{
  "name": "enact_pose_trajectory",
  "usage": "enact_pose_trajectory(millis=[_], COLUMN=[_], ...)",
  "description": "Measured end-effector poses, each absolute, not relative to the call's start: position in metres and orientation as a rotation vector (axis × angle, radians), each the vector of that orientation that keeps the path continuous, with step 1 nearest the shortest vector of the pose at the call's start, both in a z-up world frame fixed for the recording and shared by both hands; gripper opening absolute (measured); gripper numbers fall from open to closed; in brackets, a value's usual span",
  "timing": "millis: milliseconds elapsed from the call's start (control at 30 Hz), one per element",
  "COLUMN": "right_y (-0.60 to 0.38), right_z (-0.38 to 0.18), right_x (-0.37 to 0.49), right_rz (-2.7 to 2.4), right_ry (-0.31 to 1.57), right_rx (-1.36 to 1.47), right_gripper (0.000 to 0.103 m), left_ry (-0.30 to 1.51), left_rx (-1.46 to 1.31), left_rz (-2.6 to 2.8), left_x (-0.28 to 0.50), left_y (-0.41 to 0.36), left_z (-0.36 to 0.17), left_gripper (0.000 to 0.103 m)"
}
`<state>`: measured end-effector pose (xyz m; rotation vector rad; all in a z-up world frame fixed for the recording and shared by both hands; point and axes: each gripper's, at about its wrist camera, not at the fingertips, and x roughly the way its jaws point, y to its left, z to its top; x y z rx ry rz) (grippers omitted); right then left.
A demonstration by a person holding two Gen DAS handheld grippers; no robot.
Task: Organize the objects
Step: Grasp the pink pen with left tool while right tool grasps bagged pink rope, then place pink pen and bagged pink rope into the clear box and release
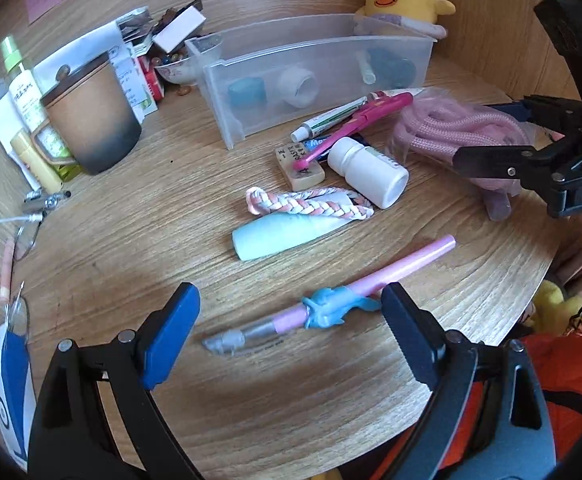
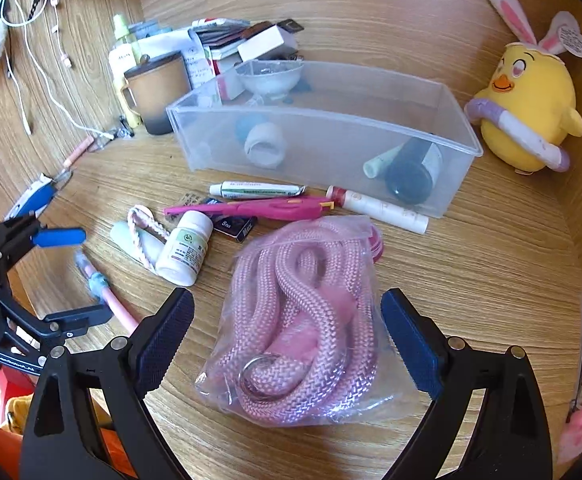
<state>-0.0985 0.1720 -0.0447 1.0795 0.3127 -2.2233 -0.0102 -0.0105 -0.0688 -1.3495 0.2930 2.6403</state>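
My left gripper [image 1: 291, 308] hangs open low over the wooden desk, and a pink pen with a blue dolphin grip [image 1: 331, 304] lies slanted between its blue pads without being pressed. In the right wrist view my right gripper [image 2: 289, 308] stands open around a clear bag of pink rope [image 2: 299, 320], its pads apart from the bag. The same left gripper [image 2: 79, 276] shows at the left there, straddling the pen [image 2: 99, 284]. A clear plastic bin [image 2: 463, 136] behind holds tape rolls and a dark jar. A white pill bottle [image 1: 371, 172], a braided band [image 1: 311, 208] and a mint tube [image 1: 283, 236] lie loose.
A magenta lighter [image 2: 251, 210], small tubes and a wooden tile lie in front of the bin. A brown mug [image 1: 91, 116], bottles and papers crowd the back left. A yellow plush chick [image 2: 527, 104] stands at the back right. Glasses [image 1: 23, 240] lie left. The desk's rounded edge [image 1: 531, 280] runs near right.
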Motion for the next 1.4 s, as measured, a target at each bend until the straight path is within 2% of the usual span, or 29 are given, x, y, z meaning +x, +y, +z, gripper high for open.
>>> enact_pose_trajectory(millis=[133, 200, 267, 300, 367, 400, 467, 600, 700, 733, 967, 1400], right_y=[0.170, 0.170, 0.171, 0.171, 0.173, 0.175, 0.178, 0.183, 0.186, 0.188, 0.191, 0.209], right_z=[-0.049, -0.051, -0.052, -0.053, -0.053, -0.053, -0.051, -0.049, -0.046, -0.046, -0.041, -0.010], right_x=[-0.104, -0.108, -0.110, -0.111, -0.111, -0.111, -0.109, -0.106, -0.105, -0.106, -0.105, -0.100], right_rz=[-2.222, -2.234, -2.242, -2.241, -2.224, -2.200, -2.201, -2.204, -2.212, -2.215, -2.217, -2.265], right_ry=[0.323, 0.328, 0.342, 0.347, 0.354, 0.342, 0.354, 0.363, 0.348, 0.337, 0.278, 0.151], right_rx=[1.105, 1.113, 1.113, 1.114, 1.118, 1.121, 1.115, 1.107, 1.101, 1.101, 1.086, 0.983], right_gripper=[0.094, 0.094, 0.091, 0.089, 0.074, 0.071, 0.067, 0.061, 0.056, 0.055, 0.051, 0.050], left_ry=[0.320, 0.307, 0.268, 0.241, 0.205, 0.182, 0.155, 0.118, 0.127, 0.113, 0.120, 0.135], left_rx=[-1.316, -1.297, -1.294, -1.301, -1.312, -1.322, -1.340, -1.367, -1.361, -1.359, -1.345, -1.284], left_rz=[2.614, 2.612, 2.593, 2.587, 2.587, 2.589, 2.594, 2.607, 2.613, 2.604, 2.579, 2.570], left_x=[-0.017, -0.015, -0.012, -0.010, -0.006, -0.005, -0.002, 0.002, 0.005, 0.005, 0.005, -0.013], left_y=[-0.005, -0.005, -0.006, -0.008, -0.012, -0.015, -0.018, -0.021, -0.019, -0.018, -0.005, 0.010], left_z=[-0.070, -0.070, -0.068, -0.068, -0.068, -0.067, -0.066, -0.064, -0.059, -0.058, -0.057, -0.052], left_gripper=[0.093, 0.087, 0.071, 0.067, 0.056, 0.053, 0.041, 0.037, 0.029, 0.021, 0.019, 0.018])
